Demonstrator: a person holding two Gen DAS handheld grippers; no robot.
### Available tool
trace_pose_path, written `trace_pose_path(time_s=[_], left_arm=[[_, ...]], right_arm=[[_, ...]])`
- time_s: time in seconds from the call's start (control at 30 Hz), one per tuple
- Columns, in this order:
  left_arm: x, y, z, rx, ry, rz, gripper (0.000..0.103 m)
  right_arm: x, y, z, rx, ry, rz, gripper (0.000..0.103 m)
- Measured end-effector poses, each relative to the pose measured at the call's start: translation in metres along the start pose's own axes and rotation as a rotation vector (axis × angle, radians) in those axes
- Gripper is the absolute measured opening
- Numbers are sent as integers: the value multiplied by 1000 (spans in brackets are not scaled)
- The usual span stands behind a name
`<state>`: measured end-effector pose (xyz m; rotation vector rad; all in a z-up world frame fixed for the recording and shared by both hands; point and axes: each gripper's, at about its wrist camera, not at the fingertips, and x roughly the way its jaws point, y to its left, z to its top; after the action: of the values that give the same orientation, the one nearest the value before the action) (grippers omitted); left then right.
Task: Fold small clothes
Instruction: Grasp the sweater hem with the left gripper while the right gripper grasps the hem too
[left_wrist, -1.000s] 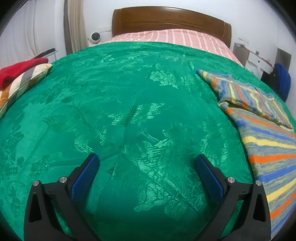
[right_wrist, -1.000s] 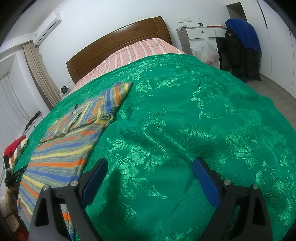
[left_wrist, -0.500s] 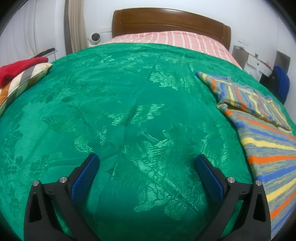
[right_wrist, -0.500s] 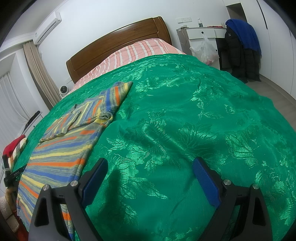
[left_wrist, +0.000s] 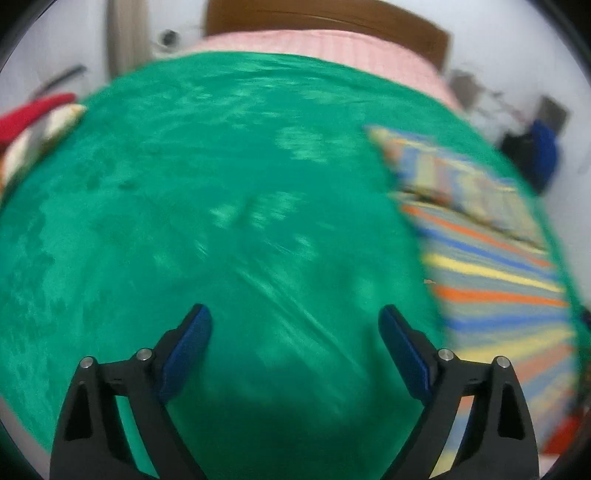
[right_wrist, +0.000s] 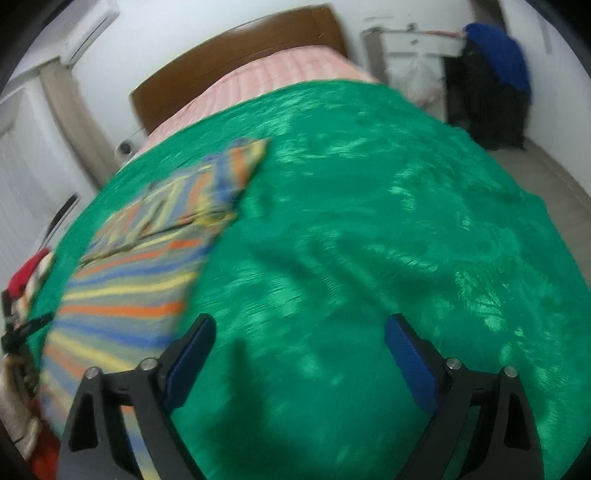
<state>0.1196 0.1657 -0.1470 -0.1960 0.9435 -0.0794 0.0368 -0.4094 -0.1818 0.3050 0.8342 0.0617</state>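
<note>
A striped garment (left_wrist: 491, 280), in bands of blue, yellow and orange, lies flat on the green bedspread (left_wrist: 207, 206), with a folded part at its far end. In the left wrist view it is to the right of my left gripper (left_wrist: 294, 314), whose jaws are closing slightly with only bedspread between them. In the right wrist view the same striped garment (right_wrist: 129, 295) lies to the left of my right gripper (right_wrist: 300, 325), which stands open over bare green bedspread (right_wrist: 369, 240). Both views are blurred.
A wooden headboard (right_wrist: 236, 55) and pink striped bedding (right_wrist: 266, 77) are at the far end. Red and striped cloth (left_wrist: 33, 122) sits at the bed's left edge. A desk with a bag and dark and blue coats (right_wrist: 495, 81) stands at the right, beside bare floor.
Both views have gone blurred. The left view has tilted down and shifted: the headboard is higher in frame and more of the striped garment shows. The left jaws stand a little narrower.
</note>
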Motion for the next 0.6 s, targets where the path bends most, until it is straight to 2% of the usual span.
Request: trace_pose_path(time_s=[0.07, 0.1, 0.13, 0.2, 0.23, 0.3, 0.37, 0.43, 0.47, 0.5, 0.53, 0.57, 0.6], left_arm=[[-18, -10, -20, 22, 57, -75, 94], [-21, -17, -33, 36, 100, -101, 94], [-20, -28, -52, 61, 166, -124, 93], [-16, -43, -82, 102, 248, -127, 87], [-16, -52, -94, 134, 258, -100, 87], [-21, -66, -106, 201, 241, -66, 84], [-25, -78, -112, 235, 246, -68, 74], [-28, -87, -115, 248, 259, -90, 58], [-28, -91, -117, 267, 270, -89, 54], [-26, -92, -116, 283, 280, -81, 38], [-24, -92, -117, 290, 292, -82, 9], [-22, -90, -117, 273, 317, -106, 5], [-23, -88, -116, 248, 328, -122, 5]], right_arm=[[-31, 22, -4, -80, 17, 93, 92], [-44, 35, -10, -125, 53, 129, 92], [-51, 46, -19, -154, 101, 159, 92], [-55, 64, -45, -187, 239, 205, 92], [-53, 70, -61, -201, 302, 200, 91], [-48, 71, -85, -198, 370, 160, 86], [-42, 63, -101, -136, 411, 153, 77], [-40, 55, -110, -73, 416, 150, 71], [-41, 55, -110, -69, 412, 151, 63], [-42, 55, -110, -67, 410, 162, 49], [-42, 55, -111, -64, 418, 175, 37], [-39, 57, -111, -65, 436, 181, 5], [-37, 58, -110, -64, 453, 180, 5]])
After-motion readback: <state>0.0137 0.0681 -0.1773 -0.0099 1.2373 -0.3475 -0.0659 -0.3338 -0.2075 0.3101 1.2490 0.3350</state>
